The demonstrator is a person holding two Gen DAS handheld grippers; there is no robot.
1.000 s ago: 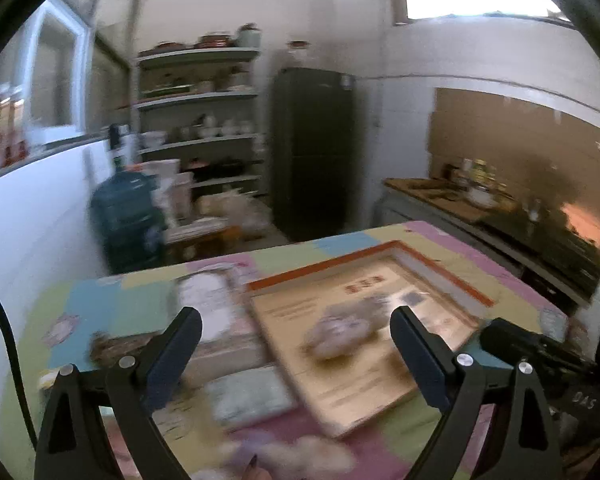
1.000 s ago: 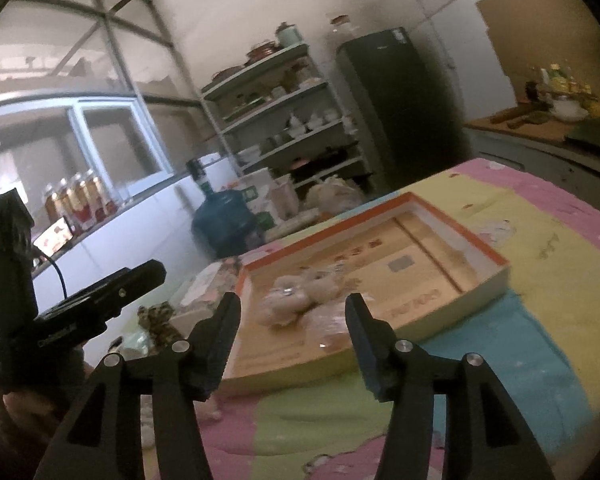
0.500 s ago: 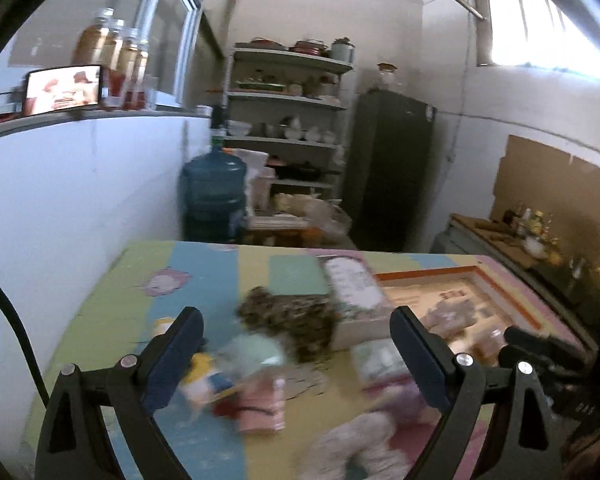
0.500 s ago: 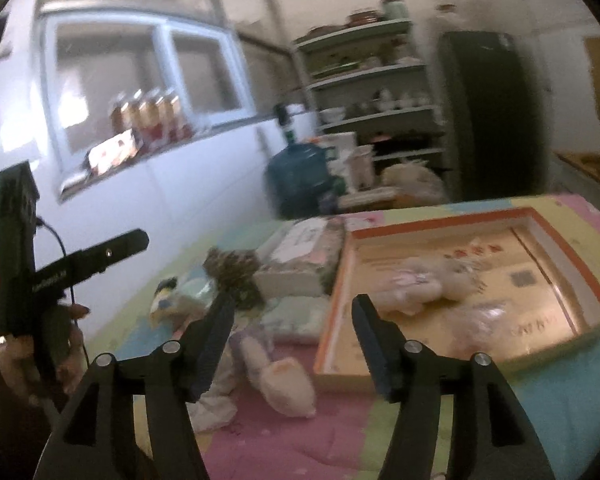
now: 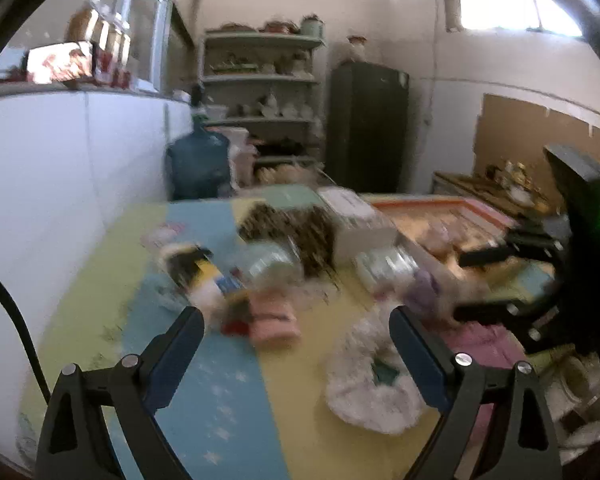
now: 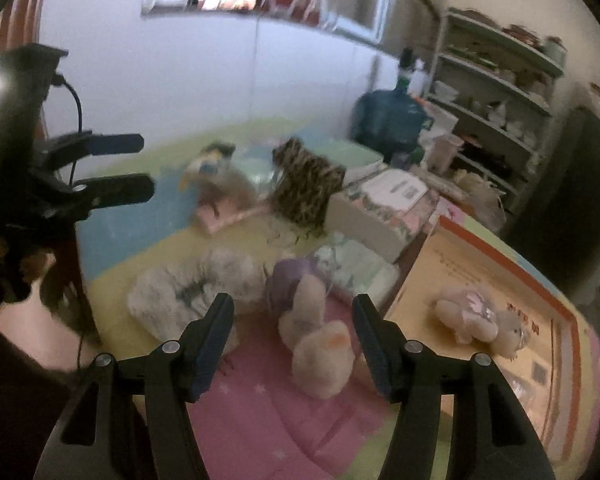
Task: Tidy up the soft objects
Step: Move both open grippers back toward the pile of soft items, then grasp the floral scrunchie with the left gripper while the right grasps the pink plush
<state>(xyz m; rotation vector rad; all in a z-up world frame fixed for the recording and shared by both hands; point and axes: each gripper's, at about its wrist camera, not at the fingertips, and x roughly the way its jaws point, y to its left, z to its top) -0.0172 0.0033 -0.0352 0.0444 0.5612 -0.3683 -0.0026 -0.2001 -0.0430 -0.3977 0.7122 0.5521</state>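
Note:
Soft things lie scattered on a pastel mat. A cream plush with a purple top (image 6: pixel 314 320) lies between the fingers of my open right gripper (image 6: pixel 294 330), just ahead of them. A grey fluffy cushion (image 6: pixel 188 290) lies to its left, also in the left wrist view (image 5: pixel 370 380). A leopard-print item (image 6: pixel 306 184), a pink folded cloth (image 5: pixel 274 320) and a pale green pack (image 6: pixel 354 266) lie farther off. A small plush (image 6: pixel 476 320) lies in the orange-edged box (image 6: pixel 512 268). My left gripper (image 5: pixel 296 338) is open and empty above the mat.
A white floral carton (image 6: pixel 384 210) stands beside the box. A blue water jug (image 6: pixel 388 120), shelves (image 6: pixel 496 76) and a dark fridge (image 5: pixel 366 126) stand beyond the mat. A white wall (image 5: pixel 60 168) runs along the left.
Both grippers have swung left, from the orange-edged box to the scattered pile, and come lower and closer to it. Both stay open and empty.

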